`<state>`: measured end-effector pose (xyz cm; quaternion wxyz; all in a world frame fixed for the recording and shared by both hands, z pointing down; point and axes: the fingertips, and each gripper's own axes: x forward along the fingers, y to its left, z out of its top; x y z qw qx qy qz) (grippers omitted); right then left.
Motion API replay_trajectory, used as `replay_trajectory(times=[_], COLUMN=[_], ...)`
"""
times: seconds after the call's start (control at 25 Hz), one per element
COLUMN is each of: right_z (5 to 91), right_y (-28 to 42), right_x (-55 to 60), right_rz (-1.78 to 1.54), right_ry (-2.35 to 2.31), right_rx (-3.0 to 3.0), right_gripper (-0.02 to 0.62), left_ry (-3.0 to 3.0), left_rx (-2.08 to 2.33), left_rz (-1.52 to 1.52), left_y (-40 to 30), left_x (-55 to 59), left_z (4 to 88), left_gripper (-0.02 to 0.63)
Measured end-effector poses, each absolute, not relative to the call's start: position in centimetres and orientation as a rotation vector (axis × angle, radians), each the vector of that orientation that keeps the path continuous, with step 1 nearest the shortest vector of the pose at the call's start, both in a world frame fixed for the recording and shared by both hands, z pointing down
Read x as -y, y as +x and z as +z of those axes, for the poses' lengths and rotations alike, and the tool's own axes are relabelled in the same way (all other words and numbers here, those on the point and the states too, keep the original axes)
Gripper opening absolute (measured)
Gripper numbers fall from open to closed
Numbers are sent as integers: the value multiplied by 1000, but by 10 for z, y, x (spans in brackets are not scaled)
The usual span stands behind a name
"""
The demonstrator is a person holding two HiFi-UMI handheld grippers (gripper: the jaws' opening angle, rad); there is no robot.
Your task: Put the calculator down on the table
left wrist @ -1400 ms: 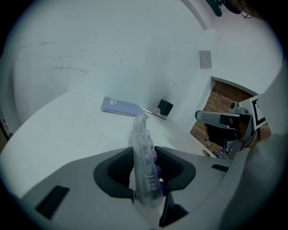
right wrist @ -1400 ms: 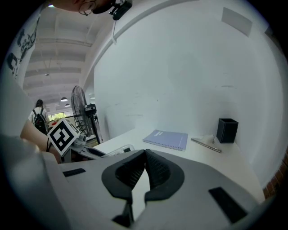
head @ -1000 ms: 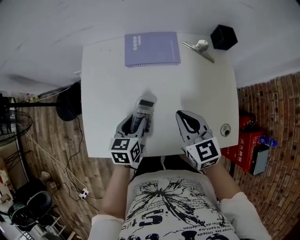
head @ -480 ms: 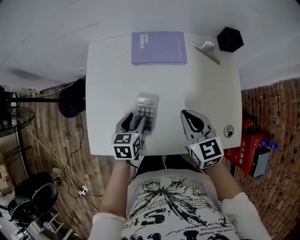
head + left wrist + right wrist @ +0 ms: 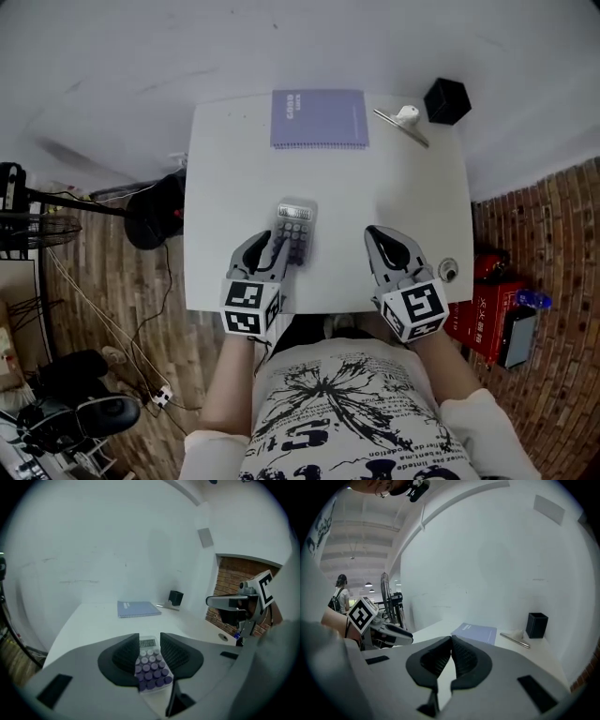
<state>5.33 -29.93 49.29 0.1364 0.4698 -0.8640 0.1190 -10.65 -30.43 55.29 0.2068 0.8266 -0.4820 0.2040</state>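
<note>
The grey calculator (image 5: 293, 228) with purple keys lies flat on the white table (image 5: 394, 183), near its front edge. My left gripper (image 5: 271, 251) hovers just above and behind it, open, with its jaws closing. In the left gripper view the calculator (image 5: 151, 665) shows through the gap of the left gripper (image 5: 150, 640), lying below it, and the pads do not press on it. My right gripper (image 5: 385, 246) hangs over the table to the right, shut and empty. In the right gripper view the jaws of the right gripper (image 5: 451, 642) meet at the tips.
A purple spiral notebook (image 5: 319, 119) lies at the table's far edge. To its right are a silver clip (image 5: 401, 120) and a black pen holder (image 5: 445, 100). A round grommet (image 5: 448, 270) sits near the right front corner. A red box (image 5: 480, 298) stands on the floor at the right.
The left gripper let go of the calculator, which went from tilted in the jaws to flat on the table. Both grippers rose and drew back toward the person.
</note>
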Motion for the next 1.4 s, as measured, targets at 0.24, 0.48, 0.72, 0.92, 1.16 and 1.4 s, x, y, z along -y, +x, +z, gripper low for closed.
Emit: replay_trajectory(times=[0.24,0.48,0.72,0.92,1.16,1.4], right_z=[458,413,387,382,379,378], right_y=[62,72,81,85,84,85], right_x=[282,262,243,233,227,224], right_rz=[250,87,13,5,-32,-40], right_ry=[1373,1430,1442,1428,1373,1374], right_rx=[2526,2565,2608,2628,2645,2652], right_gripper=[14,14,15,14,14,12], left_ry=[2469,2664,2798,2863,2840,2833], left_rx=[1368,1365,1327,1330,1347,1327], left_rz=[412,329,238,123,147,202], left_y=[-87,-68,-55,-47,-45,-43], left_x=[289,259,229,221,223,220], left_z=[478,414,371,347,349,356], left_gripper=[87,25,14,14,14,14])
